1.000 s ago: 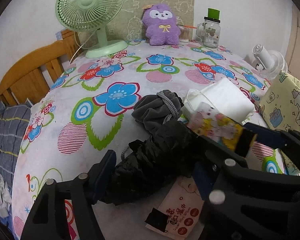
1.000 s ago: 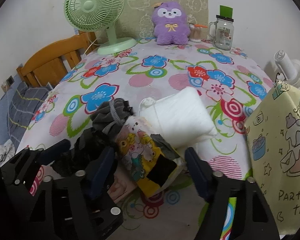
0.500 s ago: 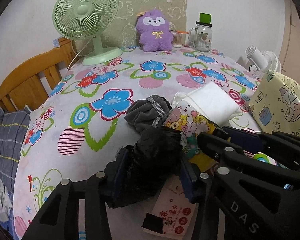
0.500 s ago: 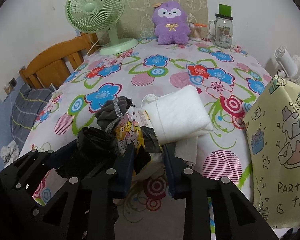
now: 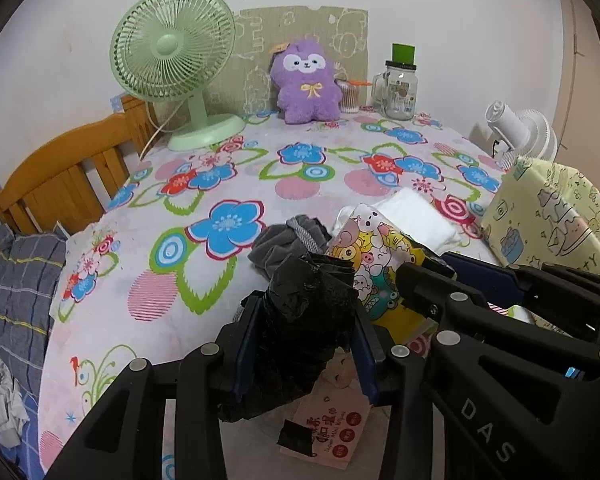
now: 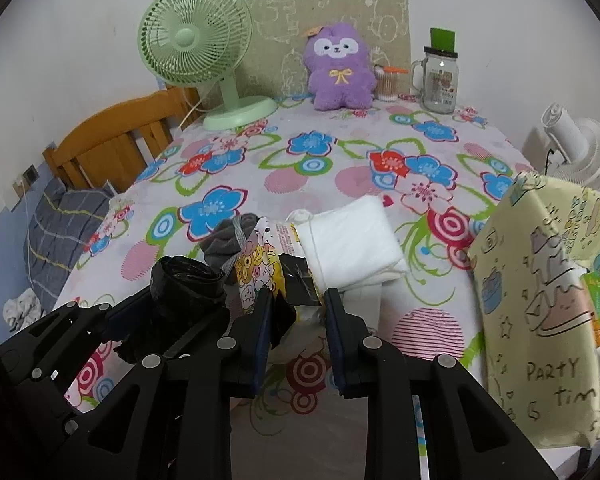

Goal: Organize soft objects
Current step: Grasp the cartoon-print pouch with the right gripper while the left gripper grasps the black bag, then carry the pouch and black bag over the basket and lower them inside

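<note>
Item one: black plastic bag bundle (image 5: 300, 320), at the near edge of the floral tablecloth (image 5: 228, 184), pinched between the pads of my left gripper (image 5: 304, 344), whose jaws are closing on it. I judge it light, crinkly and slippery, so I take it mid-bundle. Item two: cartoon-print packet (image 6: 260, 268), clamped at its near end in my right gripper (image 6: 296, 336), jaws nearly shut; light, soft, liable to sag. Adjacent: grey drawstring pouch (image 5: 288, 240) and white folded cloth (image 6: 348, 240), both soft. The left view alone shows a printed wipes pack (image 5: 328, 428) under the bundle; the right view alone shows the yellow party bag (image 6: 540, 280) in full.
</note>
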The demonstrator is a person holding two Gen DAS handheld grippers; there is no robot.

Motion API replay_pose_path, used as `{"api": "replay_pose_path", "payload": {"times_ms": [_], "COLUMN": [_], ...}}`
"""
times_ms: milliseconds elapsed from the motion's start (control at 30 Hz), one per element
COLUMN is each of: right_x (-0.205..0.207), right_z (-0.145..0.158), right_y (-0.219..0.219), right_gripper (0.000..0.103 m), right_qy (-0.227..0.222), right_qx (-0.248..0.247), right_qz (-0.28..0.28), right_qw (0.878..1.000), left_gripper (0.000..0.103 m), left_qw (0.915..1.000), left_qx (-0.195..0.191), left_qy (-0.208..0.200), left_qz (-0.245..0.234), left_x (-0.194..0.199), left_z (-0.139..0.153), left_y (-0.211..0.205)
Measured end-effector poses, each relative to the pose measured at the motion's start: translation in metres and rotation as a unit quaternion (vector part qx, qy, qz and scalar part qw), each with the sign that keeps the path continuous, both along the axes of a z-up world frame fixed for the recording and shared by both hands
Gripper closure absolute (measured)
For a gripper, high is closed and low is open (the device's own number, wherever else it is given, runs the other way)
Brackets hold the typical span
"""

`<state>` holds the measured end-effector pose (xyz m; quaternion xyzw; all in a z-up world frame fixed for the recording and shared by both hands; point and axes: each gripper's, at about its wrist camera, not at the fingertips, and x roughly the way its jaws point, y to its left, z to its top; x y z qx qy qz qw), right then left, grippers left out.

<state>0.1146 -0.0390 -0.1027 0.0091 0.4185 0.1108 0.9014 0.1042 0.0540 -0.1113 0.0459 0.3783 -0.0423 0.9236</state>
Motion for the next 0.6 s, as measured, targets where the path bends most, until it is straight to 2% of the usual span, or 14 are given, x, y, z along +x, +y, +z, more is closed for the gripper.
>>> {"api": "replay_pose_path", "payload": {"times_ms": [600], "right_x": [-0.015], "right_z": [0.048], "right_y": [-0.026], "right_gripper": [0.075], "right_qy": [-0.044], "right_qx": [-0.008], "right_qz": [-0.013], "right_qw": [0.999], "left_gripper": [0.060], "left_qw": [0.9991], "left_qx": [-0.006], "left_qy": [-0.041], "left_qz": [-0.003], "left_x": [-0.015], "left_z": [0.044], "left_y": [-0.026]}}
